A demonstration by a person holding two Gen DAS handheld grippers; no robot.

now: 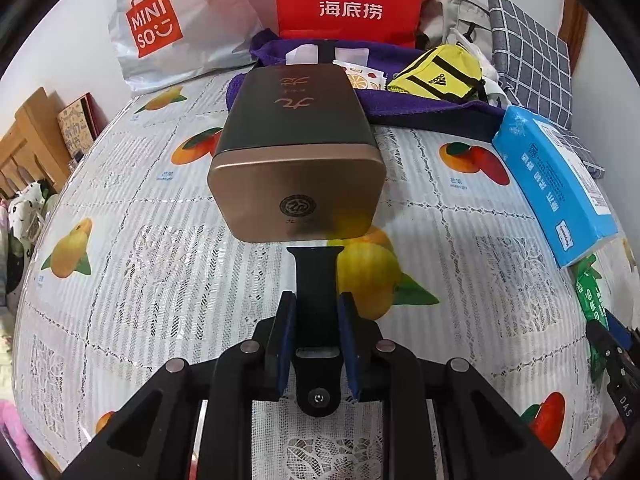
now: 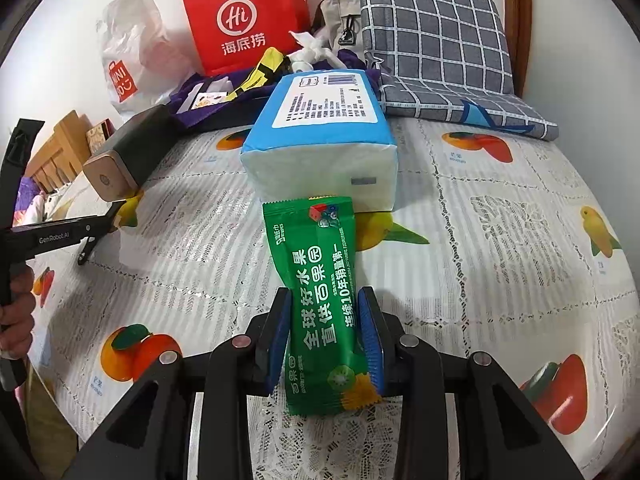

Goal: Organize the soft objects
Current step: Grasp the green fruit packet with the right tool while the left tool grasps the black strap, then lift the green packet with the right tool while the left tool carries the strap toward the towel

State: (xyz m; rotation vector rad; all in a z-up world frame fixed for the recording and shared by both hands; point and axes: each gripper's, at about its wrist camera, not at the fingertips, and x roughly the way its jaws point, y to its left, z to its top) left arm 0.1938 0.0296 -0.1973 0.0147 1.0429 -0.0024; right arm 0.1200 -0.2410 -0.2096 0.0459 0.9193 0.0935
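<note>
A: Both tongs are clamped: left gripper (image 1: 316, 308) on a black strap (image 1: 316, 280), right gripper (image 2: 324, 332) on the green wipes packet (image 2: 320, 292).

B: Nothing is sorted yet; the tissue pack (image 2: 320, 140) lies at twelve o'clock.

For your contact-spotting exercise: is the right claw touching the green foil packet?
Touching: the right wrist view shows the right claw pads pressing the green foil packet.

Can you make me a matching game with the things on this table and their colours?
Things:
1. wet wipes packet
2. tissue pack
3. paper bag
4. tin box

Colours:
A. red
B. dark with a copper-coloured end
C. green
D. blue and white

Pairs: 1-C, 2-D, 3-A, 4-B
</note>
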